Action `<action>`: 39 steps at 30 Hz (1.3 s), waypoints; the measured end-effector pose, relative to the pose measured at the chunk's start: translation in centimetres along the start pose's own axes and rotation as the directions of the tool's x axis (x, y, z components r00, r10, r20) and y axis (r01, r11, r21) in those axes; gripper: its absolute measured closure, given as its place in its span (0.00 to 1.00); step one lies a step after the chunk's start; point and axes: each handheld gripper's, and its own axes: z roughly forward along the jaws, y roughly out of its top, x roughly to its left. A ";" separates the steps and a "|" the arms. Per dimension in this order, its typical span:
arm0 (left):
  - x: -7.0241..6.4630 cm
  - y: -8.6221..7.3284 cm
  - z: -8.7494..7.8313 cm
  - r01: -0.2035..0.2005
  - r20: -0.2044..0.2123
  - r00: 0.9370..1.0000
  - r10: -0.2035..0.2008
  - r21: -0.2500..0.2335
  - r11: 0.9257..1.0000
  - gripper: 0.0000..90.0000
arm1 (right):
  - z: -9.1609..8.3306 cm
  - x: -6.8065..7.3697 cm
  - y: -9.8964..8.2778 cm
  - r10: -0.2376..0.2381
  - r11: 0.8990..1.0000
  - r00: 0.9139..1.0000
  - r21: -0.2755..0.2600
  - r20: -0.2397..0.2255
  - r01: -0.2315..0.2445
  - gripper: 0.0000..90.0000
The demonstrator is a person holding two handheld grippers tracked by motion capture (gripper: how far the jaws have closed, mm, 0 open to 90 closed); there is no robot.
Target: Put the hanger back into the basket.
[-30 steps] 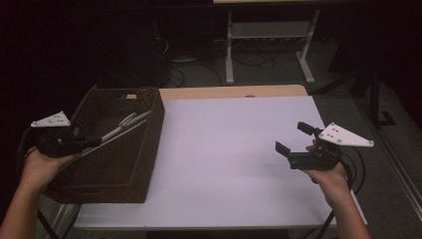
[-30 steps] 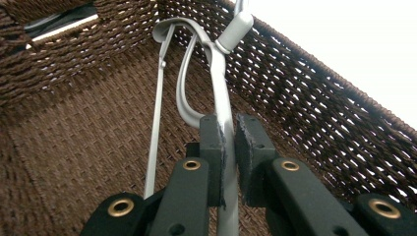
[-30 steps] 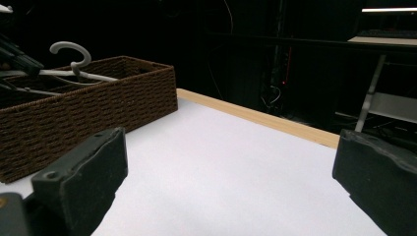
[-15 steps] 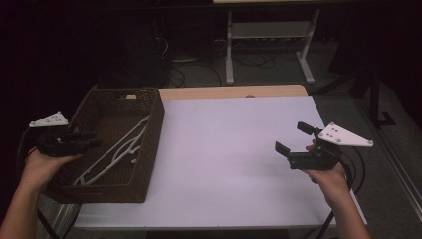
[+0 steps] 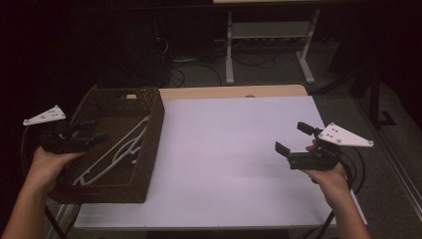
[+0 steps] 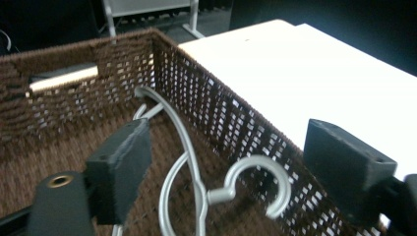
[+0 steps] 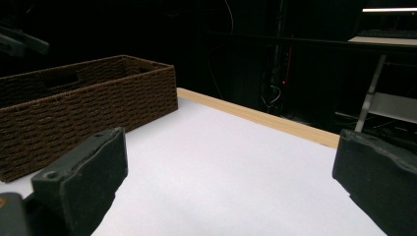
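Observation:
A brown wicker basket (image 5: pixel 152 149) stands at the table's left end, with white plastic hangers (image 5: pixel 117 151) lying flat inside it. My left gripper (image 5: pixel 97 130) hovers over the basket's left side. Its jaws have just been opening and stand apart with nothing between them. In the left gripper view a hanger (image 6: pixel 183 147) rests on the basket floor beneath the gripper (image 6: pixel 231 147), its hook against the wicker wall (image 6: pixel 223 115). My right gripper (image 5: pixel 291 137) is held open and empty above the table's right side, and its own view (image 7: pixel 231 167) looks across the white top at the basket (image 7: pixel 88 103).
The white tabletop (image 5: pixel 229 144) stretches between basket and right gripper, with a wooden strip (image 5: pixel 229 92) along its far edge. Beyond the table stands a metal frame (image 5: pixel 268 45) on a dark floor with cables. The basket's left side overhangs the table's left edge.
A hanger that my left gripper held tilted over the basket has dropped flat inside. That gripper has opened and risen slightly. The right gripper has stayed put.

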 end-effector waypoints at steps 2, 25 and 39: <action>-0.6 0.4 0.2 -0.001 0.007 1.000 0.002 -0.027 1.000 0.14 | 0.0 0.1 0.0 0.002 1.000 1.000 0.001 0.000 -0.002 0.00; -8.1 2.2 5.1 -0.053 0.142 0.986 0.084 -0.212 0.976 0.02 | -0.1 0.3 0.2 -0.001 1.000 1.000 0.000 -0.010 0.001 0.00; -9.7 0.7 7.4 -0.040 0.211 0.973 0.094 -0.245 0.969 0.02 | 0.1 0.0 0.7 0.002 1.000 1.000 0.002 -0.016 -0.002 0.00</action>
